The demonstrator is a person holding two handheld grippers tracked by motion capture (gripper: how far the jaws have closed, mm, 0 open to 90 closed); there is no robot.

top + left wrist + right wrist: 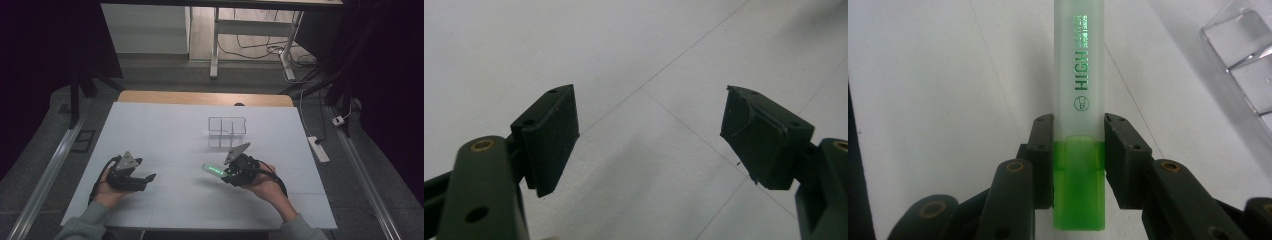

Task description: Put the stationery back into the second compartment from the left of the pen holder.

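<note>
A green highlighter (1079,100) with a frosted white barrel and a green cap end is clamped between the pads of my right gripper (1079,165). In the high view the highlighter (213,169) sticks out to the upper left of the right gripper (231,174), slightly above the white table (165,130). My left gripper (145,179) rests at the front left of the table, held by a hand. Its jaws stand wide apart in the left gripper view, the left gripper (649,140) holding nothing over bare table.
A clear plastic organiser tray (227,126) with compartments stands at the middle back of the table; its corner (1243,55) also appears at the upper right of the right gripper view. A power strip (318,149) lies on the floor to the right.
</note>
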